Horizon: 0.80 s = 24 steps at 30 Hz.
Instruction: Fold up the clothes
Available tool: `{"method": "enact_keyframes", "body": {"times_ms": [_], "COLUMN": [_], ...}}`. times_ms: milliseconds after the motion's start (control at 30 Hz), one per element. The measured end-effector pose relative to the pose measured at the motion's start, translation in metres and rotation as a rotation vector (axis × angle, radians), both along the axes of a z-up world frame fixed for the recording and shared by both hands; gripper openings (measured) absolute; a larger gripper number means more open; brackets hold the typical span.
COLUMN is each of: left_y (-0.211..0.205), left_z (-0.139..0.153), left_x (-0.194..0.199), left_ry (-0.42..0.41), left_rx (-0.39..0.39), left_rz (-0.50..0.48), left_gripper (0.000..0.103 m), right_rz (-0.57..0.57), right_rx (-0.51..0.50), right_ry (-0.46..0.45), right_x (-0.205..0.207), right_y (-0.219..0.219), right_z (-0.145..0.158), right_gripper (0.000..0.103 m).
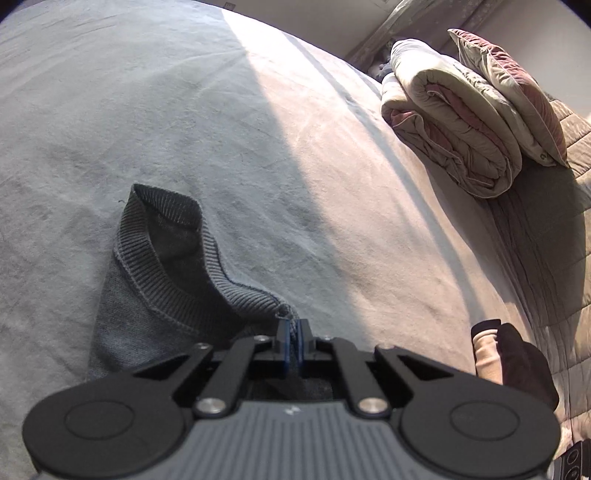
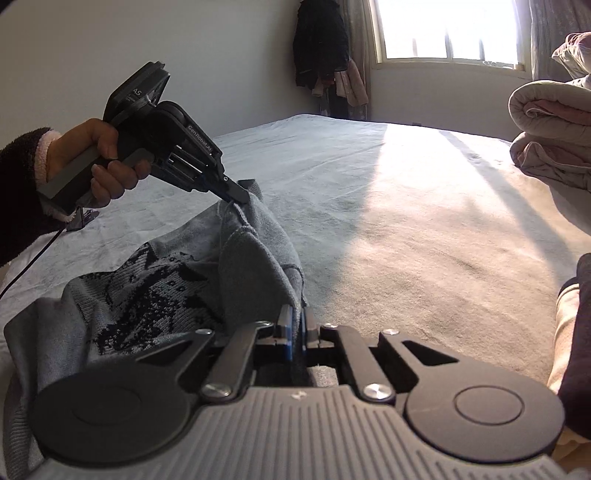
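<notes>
Right gripper: the black two-finger right gripper (image 2: 294, 326) has its blue-padded fingers pressed together on a fold of the grey knitted sweater (image 2: 155, 291), nearest its camera.
Sweater: it lies bunched on the pale grey bed sheet (image 2: 388, 206), lifted at two points; a dark patterned knit panel faces the right wrist view, and its ribbed neckline (image 1: 173, 258) stands open in the left wrist view.
Left gripper: the black left gripper (image 1: 293, 325), held in the person's left hand (image 2: 96, 158), pinches the ribbed edge of the sweater with its fingers closed on the cloth; in the right wrist view its tip (image 2: 236, 194) grips the raised far part of the garment.
Sleeve: a dark fleece cuff with pale pink lining (image 2: 40, 162) covers that wrist.
Bedding: a rolled beige and pink quilt (image 1: 454, 122) rests further along the bed, with a pink-edged pillow (image 1: 513, 96) leaning on it.
Far wall: a bright window (image 2: 447, 29) and dark clothes hanging in the corner (image 2: 321, 40).
</notes>
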<state>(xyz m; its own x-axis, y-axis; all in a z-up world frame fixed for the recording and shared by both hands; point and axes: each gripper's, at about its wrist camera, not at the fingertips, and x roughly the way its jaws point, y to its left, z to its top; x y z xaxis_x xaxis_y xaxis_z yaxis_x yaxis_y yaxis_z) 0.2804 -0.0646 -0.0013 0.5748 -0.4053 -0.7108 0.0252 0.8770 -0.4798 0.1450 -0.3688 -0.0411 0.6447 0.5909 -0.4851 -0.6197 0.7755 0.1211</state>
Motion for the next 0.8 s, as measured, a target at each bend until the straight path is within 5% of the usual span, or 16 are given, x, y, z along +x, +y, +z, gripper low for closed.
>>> {"method": "enact_keyframes", "body": {"times_ms": [167, 533, 633, 800], "left_y": [-0.036, -0.112, -0.117, -0.104], "left_z": [0.002, -0.055, -0.076, -0.078], "left_x": [0.03, 0.075, 0.081, 0.077], "left_ry": [-0.074, -0.07, -0.063, -0.099], "left_rx": [-0.071, -0.075, -0.045, -0.101], "left_rz": [0.022, 0.032, 0.033, 0.0], "left_gripper": [0.003, 0.002, 0.003, 0.007], "right_rz": [-0.215, -0.616, -0.622, -0.617], "right_rx": [0.006, -0.369, -0.382, -0.358], "right_ry": [-0.056, -0.135, -0.123, -0.104], "right_x": [0.009, 0.042, 0.05, 0.052], "right_y": [-0.015, -0.002, -0.007, -0.014], "right_z": [0.006, -0.044, -0.051, -0.051], "right_gripper": [0.004, 0.002, 0.002, 0.002]}}
